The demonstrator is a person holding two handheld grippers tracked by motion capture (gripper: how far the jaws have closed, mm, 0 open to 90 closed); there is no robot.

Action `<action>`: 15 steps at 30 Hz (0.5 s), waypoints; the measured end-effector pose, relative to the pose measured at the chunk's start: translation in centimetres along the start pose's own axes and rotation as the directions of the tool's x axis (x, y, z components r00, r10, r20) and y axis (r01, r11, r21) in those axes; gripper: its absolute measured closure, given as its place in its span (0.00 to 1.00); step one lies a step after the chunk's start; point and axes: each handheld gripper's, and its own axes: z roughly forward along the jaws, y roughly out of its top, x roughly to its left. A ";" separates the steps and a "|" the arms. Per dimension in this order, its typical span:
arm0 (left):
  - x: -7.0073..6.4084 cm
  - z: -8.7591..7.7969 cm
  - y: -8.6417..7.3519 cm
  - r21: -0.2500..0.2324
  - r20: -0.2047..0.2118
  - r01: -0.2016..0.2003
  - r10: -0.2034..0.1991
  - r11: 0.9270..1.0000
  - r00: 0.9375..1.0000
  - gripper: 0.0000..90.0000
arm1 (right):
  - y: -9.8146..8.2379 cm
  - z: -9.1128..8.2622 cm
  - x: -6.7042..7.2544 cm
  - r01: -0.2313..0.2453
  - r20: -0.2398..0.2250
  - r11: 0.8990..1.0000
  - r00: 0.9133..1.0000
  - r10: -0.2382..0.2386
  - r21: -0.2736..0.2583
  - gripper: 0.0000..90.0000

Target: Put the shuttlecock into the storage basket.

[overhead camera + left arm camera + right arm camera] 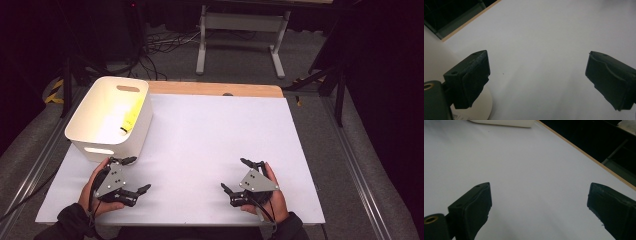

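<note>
Nearest me, I have the left gripper (134, 175) and the right gripper (239, 174) resting low on the white table cover (215, 145), both with jaws spread wide and nothing between them, so I judge no grasp is underway yet. Farther off at the left, the white bin (111, 119) stands just beyond the left gripper with a yellow item (131, 116) inside; my next move is likely a reach down into it.

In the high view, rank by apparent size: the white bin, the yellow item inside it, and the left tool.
1. white bin, clearly largest.
2. left tool.
3. yellow item, a thin strip, smallest; it lies farther from the camera, so that ranking is unsure.
</note>
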 end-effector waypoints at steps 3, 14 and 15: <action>0.1 -0.4 -0.4 0.009 -0.021 0.006 -0.005 1.000 1.000 0.07 | -0.1 -0.1 0.0 -0.012 0.001 1.000 1.000 0.012 0.000 0.07; 0.3 -1.8 -1.6 0.007 -0.026 0.067 -0.067 0.998 0.997 0.07 | -0.4 -0.3 -0.2 -0.019 0.011 1.000 1.000 0.019 -0.006 0.07; 0.4 -1.8 -1.7 0.011 -0.030 0.067 -0.066 0.998 0.997 0.07 | -0.4 -0.4 -0.3 -0.020 0.011 1.000 1.000 0.020 -0.007 0.07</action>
